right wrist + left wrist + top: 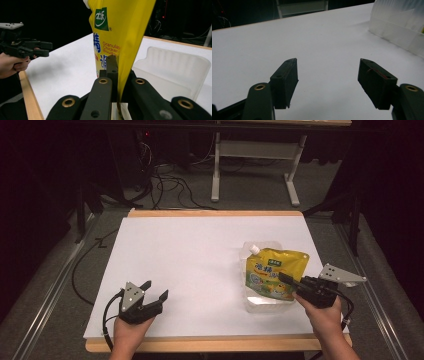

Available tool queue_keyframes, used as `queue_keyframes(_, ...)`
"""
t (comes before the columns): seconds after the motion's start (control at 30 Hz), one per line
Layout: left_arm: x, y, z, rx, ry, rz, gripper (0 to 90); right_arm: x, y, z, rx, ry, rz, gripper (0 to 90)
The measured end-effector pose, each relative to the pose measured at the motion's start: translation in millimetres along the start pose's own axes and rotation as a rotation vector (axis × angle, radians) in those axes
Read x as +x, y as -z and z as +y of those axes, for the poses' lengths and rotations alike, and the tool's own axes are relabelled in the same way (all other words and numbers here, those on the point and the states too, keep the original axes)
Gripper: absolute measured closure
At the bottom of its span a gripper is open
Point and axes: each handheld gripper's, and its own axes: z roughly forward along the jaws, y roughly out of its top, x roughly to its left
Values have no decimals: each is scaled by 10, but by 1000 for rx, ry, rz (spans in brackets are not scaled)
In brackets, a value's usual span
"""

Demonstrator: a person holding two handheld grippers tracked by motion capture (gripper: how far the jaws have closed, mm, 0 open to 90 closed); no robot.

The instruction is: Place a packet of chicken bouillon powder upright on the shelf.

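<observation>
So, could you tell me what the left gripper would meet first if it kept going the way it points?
Probably nothing nearby: ahead of the open left gripper lies bare white tabletop; the clear tray sits off to one side.

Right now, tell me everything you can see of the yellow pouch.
The pouch is a glossy yellow plastic bag with a white spout at its top left corner, a green logo, blue characters and the words "Granulated Chicken Bouillon". It sits over a clear plastic tray on the right side of the white table. The right tongs are shut on its edge, and in the right gripper view it stands upright between them.
</observation>
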Motion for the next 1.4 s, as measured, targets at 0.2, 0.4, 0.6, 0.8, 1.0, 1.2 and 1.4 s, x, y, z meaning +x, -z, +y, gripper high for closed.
queue_keyframes(0.2,-3,-5,3,3,-3,-3,330,-32,-77,-94,33,-11,-13,900)
queue_keyframes(0.4,-3,0,5,3,-4,-7,330,-71,-99,-153,44,-23,-14,897)
queue_keyframes(0.6,-11,-1,7,4,-6,-13,330,-146,-61,-237,50,-47,-38,858)
queue_keyframes(0.8,-38,-9,15,7,-14,-23,330,-121,-30,-250,69,-32,-91,681)
queue_keyframes(1.0,-81,-18,24,11,-24,-42,330,-126,38,-218,42,-58,-151,417)
queue_keyframes(1.2,-145,-29,54,9,-27,-81,328,-31,217,-137,6,-66,-222,199)
queue_keyframes(1.4,-210,-41,87,-1,-19,-115,324,111,424,5,-58,-30,-259,153)
